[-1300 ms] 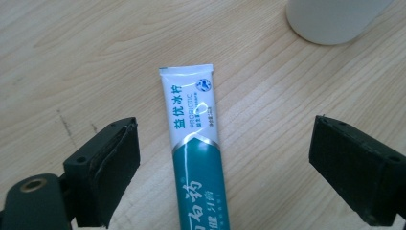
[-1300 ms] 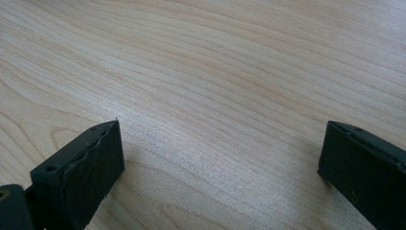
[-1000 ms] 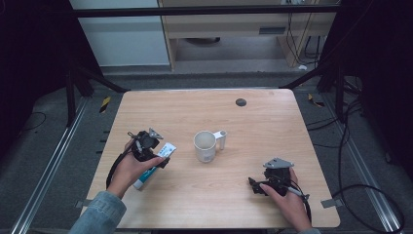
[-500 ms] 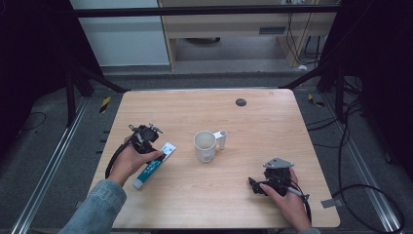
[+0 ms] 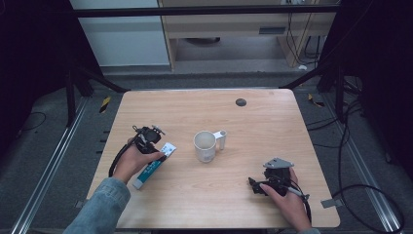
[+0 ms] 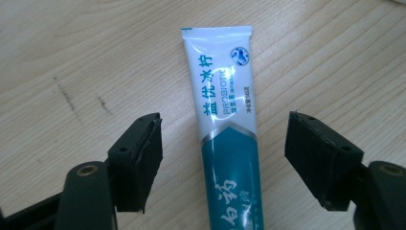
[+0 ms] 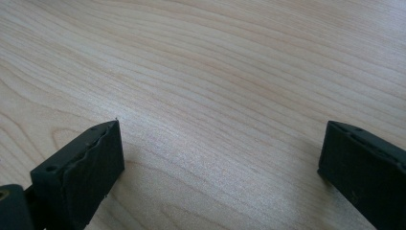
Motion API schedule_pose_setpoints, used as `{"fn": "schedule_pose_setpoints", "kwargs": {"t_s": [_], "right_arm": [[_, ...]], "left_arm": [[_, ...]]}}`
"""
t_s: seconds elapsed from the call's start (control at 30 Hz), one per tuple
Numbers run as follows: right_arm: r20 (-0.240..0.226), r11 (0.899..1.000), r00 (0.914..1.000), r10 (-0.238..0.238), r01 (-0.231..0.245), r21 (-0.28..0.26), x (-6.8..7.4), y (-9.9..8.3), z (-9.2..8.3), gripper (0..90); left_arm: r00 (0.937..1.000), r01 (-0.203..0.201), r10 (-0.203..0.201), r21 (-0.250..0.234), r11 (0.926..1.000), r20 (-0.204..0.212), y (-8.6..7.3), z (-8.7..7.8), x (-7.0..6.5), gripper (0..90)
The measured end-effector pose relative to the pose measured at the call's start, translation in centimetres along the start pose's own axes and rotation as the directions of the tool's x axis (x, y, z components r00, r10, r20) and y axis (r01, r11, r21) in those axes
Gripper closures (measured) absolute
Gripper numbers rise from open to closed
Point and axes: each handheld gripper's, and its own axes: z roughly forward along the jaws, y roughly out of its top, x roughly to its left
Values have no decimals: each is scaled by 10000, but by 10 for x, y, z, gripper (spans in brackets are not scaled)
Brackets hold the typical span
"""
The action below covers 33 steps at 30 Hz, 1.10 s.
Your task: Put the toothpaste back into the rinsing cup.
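A white and teal toothpaste tube (image 5: 152,167) lies flat on the wooden table (image 5: 243,126), left of centre. My left gripper (image 5: 151,142) hovers over the tube's white end, held by a hand in a denim sleeve. In the left gripper view the tube (image 6: 224,120) runs lengthwise between the wide-apart jaws of the left gripper (image 6: 224,160), touching neither. A white mug (image 5: 205,145) stands upright mid-table, its handle to the right. My right gripper (image 5: 255,186) rests near the front right edge, jaws pointing left. In the right gripper view the right gripper (image 7: 218,167) is open over bare wood.
A small dark round spot (image 5: 240,102) sits near the table's far edge. Metal rails and cables run along the floor on both sides of the table. A cabinet stands beyond the far edge.
My left hand and gripper have shifted slightly away from the front edge, uncovering more of the tube. The tube, the mug and the right gripper have stayed put.
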Motion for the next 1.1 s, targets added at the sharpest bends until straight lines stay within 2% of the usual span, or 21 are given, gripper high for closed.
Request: {"fn": "schedule_pose_setpoints", "kwargs": {"t_s": [0.13,0.2,0.33,0.67,0.83,1.1], "right_arm": [[9,10000,10000,-19,19,3,0,0,0,17],[-2,10000,10000,-3,3,0,0,0,0,17],[-3,10000,10000,-3,3,0,0,0,0,17],[-4,10000,10000,-8,8,0,0,0,0,17],[-7,10000,10000,-13,13,0,0,0,0,18],[-9,10000,10000,-40,40,-4,0,0,0,17]], "left_arm": [[9998,-151,154,232,9996,-131,2,9,-3,326],[10000,10,-9,163,9999,-36,3,13,-3,341],[10000,56,-58,299,9995,67,4,20,-2,377],[9996,229,-237,546,9982,127,5,26,1,452],[9992,370,-378,464,9982,156,2,28,2,481],[9988,365,-377,394,9986,310,1,29,3,528]]}}
